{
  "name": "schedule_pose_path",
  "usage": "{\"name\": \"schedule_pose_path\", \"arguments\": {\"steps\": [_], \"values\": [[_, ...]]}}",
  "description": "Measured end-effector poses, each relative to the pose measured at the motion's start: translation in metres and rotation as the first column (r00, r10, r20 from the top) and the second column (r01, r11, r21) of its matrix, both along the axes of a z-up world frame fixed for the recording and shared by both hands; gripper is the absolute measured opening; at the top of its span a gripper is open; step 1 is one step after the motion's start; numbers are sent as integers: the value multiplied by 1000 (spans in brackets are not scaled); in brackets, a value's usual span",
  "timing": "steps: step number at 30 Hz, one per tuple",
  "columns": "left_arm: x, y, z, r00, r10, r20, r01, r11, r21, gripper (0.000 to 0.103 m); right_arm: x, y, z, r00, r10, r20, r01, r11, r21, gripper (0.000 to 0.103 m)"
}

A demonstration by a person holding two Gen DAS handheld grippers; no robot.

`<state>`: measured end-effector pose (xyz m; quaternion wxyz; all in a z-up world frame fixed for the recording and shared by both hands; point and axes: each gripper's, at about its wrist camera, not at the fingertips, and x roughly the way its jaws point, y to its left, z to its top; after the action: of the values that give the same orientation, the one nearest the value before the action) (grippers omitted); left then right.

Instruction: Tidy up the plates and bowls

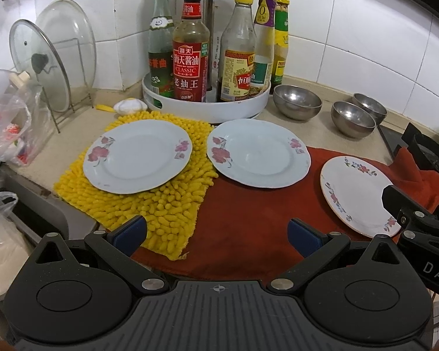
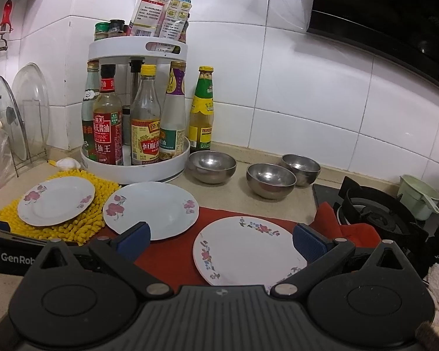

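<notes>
Three white flowered plates lie in a row: the left plate [image 1: 137, 158] [image 2: 56, 200] on a yellow mat, the middle plate [image 1: 258, 152] [image 2: 151, 209] and the right plate [image 1: 357, 193] [image 2: 248, 250] on a red cloth. Three steel bowls stand behind them: a large bowl [image 1: 297, 102] [image 2: 212, 166] and two smaller bowls [image 1: 352, 118] [image 2: 270, 180], [image 1: 369, 106] [image 2: 301, 169]. My left gripper [image 1: 216, 234] is open and empty above the mat and cloth, near the counter's front. My right gripper [image 2: 221, 241] is open and empty over the right plate's near side.
A white turntable rack [image 1: 205, 102] [image 2: 134, 169] of sauce bottles stands behind the plates. Glass lids in a wire rack [image 1: 52, 67] lean at the left wall. A gas hob [image 2: 377, 210] is at the right. A plastic bag [image 1: 5, 128] sits at the far left.
</notes>
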<state>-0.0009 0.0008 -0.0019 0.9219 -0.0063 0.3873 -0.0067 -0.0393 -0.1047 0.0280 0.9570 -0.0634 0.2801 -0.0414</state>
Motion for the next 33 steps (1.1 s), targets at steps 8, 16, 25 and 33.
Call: {"name": "schedule_pose_path", "arguments": {"steps": [8,16,25,33], "values": [[1,1,-2,996,-20,-82,17,999,-32,103,-1,-3,-7,999,-25,-27,25,1000,-6,100],[4,-8,-11,993,-76,-94,68,994,-89,103,0,-23,-16,995,-61,-73,60,998,-12,100],[24,-40,-23,985,-116,-124,107,991,-76,103,27,-81,-34,990,-82,-114,85,996,20,100],[58,-85,-40,980,-151,-133,146,988,-47,103,65,-119,-47,987,-8,-159,15,999,44,100]]}}
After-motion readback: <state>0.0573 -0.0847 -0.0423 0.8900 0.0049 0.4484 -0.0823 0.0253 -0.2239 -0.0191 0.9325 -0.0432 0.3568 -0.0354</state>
